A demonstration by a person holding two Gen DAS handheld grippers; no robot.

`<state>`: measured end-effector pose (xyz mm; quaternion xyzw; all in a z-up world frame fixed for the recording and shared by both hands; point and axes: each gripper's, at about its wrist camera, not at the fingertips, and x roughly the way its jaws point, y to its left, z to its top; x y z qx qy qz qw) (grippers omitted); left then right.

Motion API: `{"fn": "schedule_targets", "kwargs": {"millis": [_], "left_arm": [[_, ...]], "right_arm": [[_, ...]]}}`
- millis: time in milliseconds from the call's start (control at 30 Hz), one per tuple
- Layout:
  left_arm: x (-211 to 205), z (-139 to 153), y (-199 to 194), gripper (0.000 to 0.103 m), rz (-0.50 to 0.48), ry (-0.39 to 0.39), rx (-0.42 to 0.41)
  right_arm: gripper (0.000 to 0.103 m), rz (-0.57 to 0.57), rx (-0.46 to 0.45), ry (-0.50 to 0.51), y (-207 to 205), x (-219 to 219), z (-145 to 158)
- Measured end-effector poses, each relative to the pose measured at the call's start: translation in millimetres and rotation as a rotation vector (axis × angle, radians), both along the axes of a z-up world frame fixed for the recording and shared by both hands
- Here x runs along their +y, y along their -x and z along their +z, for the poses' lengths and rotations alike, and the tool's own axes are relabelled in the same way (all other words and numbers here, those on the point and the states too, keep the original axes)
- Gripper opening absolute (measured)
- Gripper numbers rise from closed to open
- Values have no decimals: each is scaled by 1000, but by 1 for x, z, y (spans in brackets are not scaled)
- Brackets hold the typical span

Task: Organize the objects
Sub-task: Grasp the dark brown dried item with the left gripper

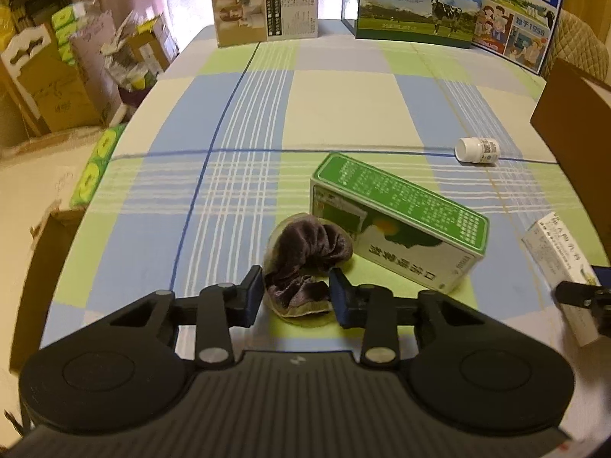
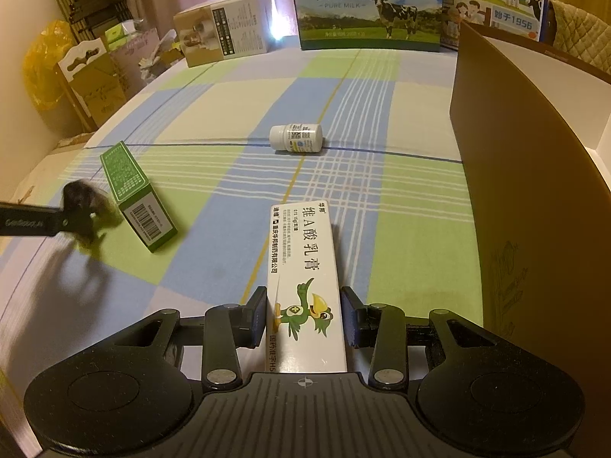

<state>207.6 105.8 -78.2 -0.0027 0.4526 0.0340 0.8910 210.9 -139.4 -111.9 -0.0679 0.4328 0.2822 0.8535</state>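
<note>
My left gripper (image 1: 297, 299) is shut on a crumpled dark purple cloth (image 1: 305, 263), which lies on the checked tablecloth against a green and white box (image 1: 397, 221). My right gripper (image 2: 303, 316) is shut on a long white ointment box (image 2: 303, 282) with a green bird drawing. That box shows at the right edge of the left wrist view (image 1: 565, 263). A small white pill bottle (image 2: 296, 137) lies on its side mid-table, also in the left wrist view (image 1: 477, 149). The green box (image 2: 133, 194) and the cloth (image 2: 86, 202) show left in the right wrist view.
A tall brown open box (image 2: 527, 175) stands at the right edge of the table. Milk cartons (image 2: 366, 4) and a tan box (image 2: 221, 26) stand along the far edge. Cardboard boxes and bags (image 1: 57, 76) crowd the floor to the left.
</note>
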Motion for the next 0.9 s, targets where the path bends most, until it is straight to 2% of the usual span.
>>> {"fn": "schedule_targets", "kwargs": {"millis": [167,333,567,733,900], "left_arm": [[-8,0,15,25,9,21,46],[-22,-3,28,15,-41,78,82],[-38,1,52,17,-115,139,114],[-38,8,56,55,-133,91,55],[-39,11,42,68,-151,57,-33]], "right_arm": [[36,18,-8,17,5,1,1],[36,47,11,48,18,3,3],[36,34,31,55,28,-1,4],[38,34,25,46,27,0,4],[46,33,36,16,24,0,4]]}}
